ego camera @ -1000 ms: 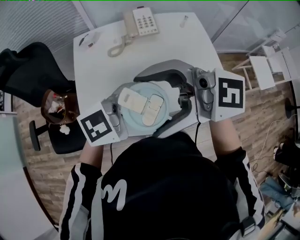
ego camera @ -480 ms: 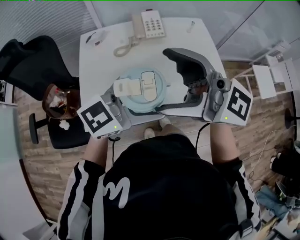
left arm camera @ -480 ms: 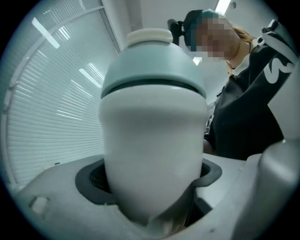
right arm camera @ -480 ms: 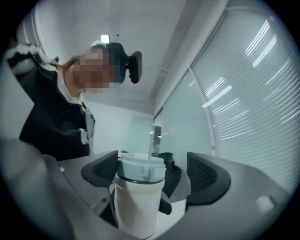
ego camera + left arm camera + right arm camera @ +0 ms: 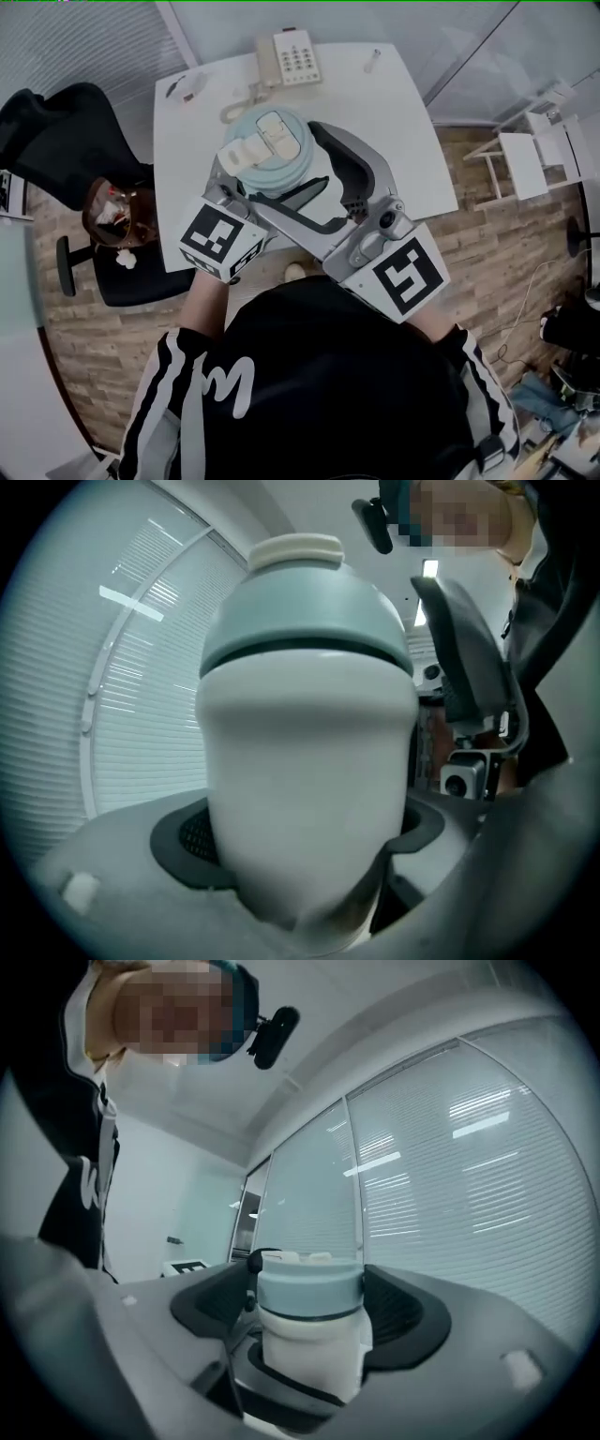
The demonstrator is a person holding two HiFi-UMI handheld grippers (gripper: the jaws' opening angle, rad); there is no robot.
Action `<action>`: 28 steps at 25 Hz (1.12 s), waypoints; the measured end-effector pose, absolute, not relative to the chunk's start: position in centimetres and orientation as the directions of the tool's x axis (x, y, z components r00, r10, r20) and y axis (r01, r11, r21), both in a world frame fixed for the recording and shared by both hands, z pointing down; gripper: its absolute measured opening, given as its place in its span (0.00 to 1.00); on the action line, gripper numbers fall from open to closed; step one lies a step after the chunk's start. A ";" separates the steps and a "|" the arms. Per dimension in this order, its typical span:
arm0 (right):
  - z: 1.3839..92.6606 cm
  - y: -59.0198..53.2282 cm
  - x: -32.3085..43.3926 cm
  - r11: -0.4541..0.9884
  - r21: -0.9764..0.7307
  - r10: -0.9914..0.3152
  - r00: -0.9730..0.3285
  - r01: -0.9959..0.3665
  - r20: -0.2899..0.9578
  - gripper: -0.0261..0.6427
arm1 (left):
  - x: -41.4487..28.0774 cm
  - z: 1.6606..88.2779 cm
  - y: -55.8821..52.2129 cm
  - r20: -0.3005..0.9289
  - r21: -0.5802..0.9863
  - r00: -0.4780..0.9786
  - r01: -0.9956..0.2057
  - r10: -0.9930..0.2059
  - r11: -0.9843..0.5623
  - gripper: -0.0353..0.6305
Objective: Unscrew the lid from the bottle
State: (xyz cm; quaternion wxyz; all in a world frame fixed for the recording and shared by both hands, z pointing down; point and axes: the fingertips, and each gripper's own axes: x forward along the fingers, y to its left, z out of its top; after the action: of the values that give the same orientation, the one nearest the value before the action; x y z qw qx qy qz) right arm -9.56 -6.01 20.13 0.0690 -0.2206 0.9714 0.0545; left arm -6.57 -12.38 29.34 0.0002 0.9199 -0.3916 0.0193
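Note:
A white bottle (image 5: 309,780) with a pale blue lid (image 5: 267,155) and a cream flip cap is held up over the white table (image 5: 394,122). My left gripper (image 5: 305,832) is shut on the bottle's white body below the lid. My right gripper (image 5: 309,1312) reaches in from the near right, its marker cube (image 5: 405,274) close to my chest. Its jaws have just been closing with the lid (image 5: 309,1297) between them, and the dark pads (image 5: 403,1312) now meet the lid's sides.
A desk phone (image 5: 291,52) with a coiled cord lies at the table's far edge, with small items (image 5: 187,86) near the far corners. A black office chair (image 5: 56,141) and a brown bin (image 5: 117,216) stand to the left. White furniture (image 5: 525,141) stands at the right.
Both grippers have swung round and carried the bottle toward the phone. The right gripper's jaws, off to the right of the lid half a second ago, are back around it.

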 end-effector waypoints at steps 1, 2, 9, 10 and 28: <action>20.3 -6.4 -9.8 0.883 0.092 -0.446 -0.883 -0.461 -0.148 0.59 | -6.7 29.4 -12.8 0.042 -0.016 0.667 -0.744 -0.744 -0.668 0.73; 20.4 -6.9 -10.1 0.867 0.105 -0.472 -0.871 -0.487 -0.139 0.61 | -6.8 29.5 -13.1 0.050 -0.014 0.645 -0.763 -0.763 -0.646 0.73; 21.0 -8.3 -10.1 0.867 0.039 -0.489 -0.863 -0.497 -0.126 0.61 | -6.7 29.7 -13.4 0.085 -0.018 0.641 -0.764 -0.763 -0.644 0.73; 21.1 -8.1 -10.0 0.893 0.027 -0.444 -0.888 -0.450 -0.120 0.61 | -6.5 29.7 -13.1 0.087 -0.019 0.667 -0.742 -0.740 -0.671 0.73; 18.3 -1.9 -4.3 0.819 0.009 0.555 -0.787 0.574 -0.269 0.59 | 0.0 28.0 -2.5 0.047 0.042 0.995 -0.088 -0.086 -0.995 0.73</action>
State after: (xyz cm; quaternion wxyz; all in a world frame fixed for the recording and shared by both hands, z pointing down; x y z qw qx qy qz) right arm -4.34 -1.87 18.32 0.1309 0.2989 0.9446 -0.0365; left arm 0.00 -2.46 28.01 0.0221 0.9986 -0.0434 0.0228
